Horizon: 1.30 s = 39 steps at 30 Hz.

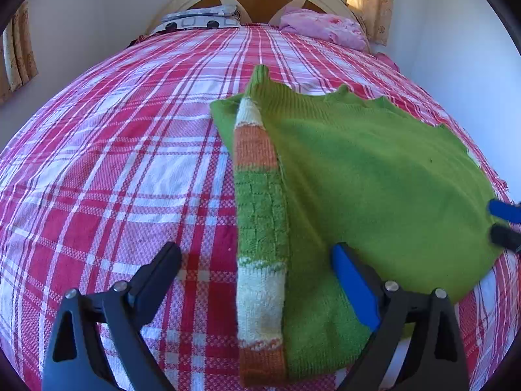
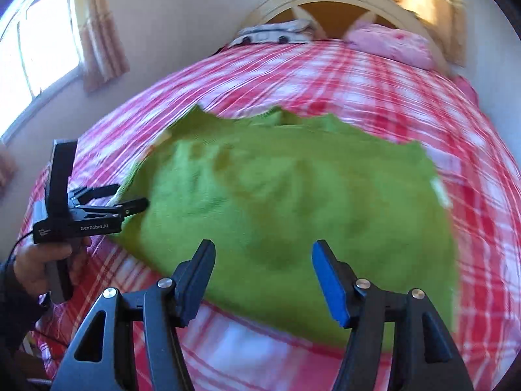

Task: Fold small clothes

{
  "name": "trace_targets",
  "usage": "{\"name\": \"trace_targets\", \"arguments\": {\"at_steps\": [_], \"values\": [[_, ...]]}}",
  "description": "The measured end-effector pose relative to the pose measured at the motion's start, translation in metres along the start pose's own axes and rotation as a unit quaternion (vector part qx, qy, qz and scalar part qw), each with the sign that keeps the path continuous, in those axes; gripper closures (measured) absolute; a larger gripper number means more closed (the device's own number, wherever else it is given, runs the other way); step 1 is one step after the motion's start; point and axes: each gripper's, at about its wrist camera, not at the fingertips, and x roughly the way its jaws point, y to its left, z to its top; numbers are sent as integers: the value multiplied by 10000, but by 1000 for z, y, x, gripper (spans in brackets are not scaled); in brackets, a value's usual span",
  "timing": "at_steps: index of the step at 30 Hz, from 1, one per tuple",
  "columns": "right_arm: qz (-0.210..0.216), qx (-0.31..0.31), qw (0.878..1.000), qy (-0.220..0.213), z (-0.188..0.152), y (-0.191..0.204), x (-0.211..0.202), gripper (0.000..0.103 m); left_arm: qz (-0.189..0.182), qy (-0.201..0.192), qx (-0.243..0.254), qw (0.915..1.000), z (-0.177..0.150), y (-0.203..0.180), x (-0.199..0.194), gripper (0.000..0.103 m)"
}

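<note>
Two grippers, both spread wide, neither holding anything. Left gripper (image 1: 257, 280) hovers low over the striped edge of the green sweater (image 1: 358, 176), which lies on the plaid bedspread (image 1: 97, 163) toward the right side of the bed, one flap already turned over so the orange/white/green band (image 1: 260, 228) shows along the fold. Right gripper (image 2: 263, 280) sits at the near hem of the sweater (image 2: 276, 195); that view is smeared (motion blur, so contact with the cloth is not readable).

Risks as I see them:
- Knit is thick and soft; a pinch at the fold could catch only the top layer, and the flap peels open when lifted.
- Fingers going too deep likely grab the bedspread with the knit and drag both.
- Uneven lift between the two sides would skew the fold line.
- Far hem is wavy, so layers may not line up.
- Grippers are close at the near corner; they could clash.
</note>
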Motion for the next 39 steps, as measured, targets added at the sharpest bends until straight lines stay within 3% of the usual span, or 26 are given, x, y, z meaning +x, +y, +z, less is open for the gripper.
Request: {"name": "trace_targets", "arguments": {"at_steps": [5,9,14,18,20,26,31,36,39], "values": [[-136,-121,9994,310,-10,22,40,37,-38,-14,-9,10000,-2,1,-1,6],[-286,-225,9989,288,-16,31,36,33,-57,-30,-17,10000,-2,2,-2,5],[-179,-366,9991,-90,3,51,20,33,-58,-33,-19,10000,-2,1,-2,3],[-89,-601,9974,382,0,71,54,33,-86,-38,-46,9999,-3,1,-3,3],[-233,-719,9969,208,-9,77,61,27,-87,-49,-55,9999,-4,2,-3,3],[-198,-586,9981,24,-13,75,46,26,-127,-119,-124,9998,-5,4,-7,3],[-233,-868,9957,-217,-21,90,27,26,-377,-465,-731,9955,-8,29,-22,0],[-262,-1649,9855,-315,-23,129,26,27,-714,-658,-1601,9823,-13,59,-26,0],[-379,-2053,9772,-378,-25,151,31,27,-918,-687,-1795,9770,-14,67,-25,0]]}}
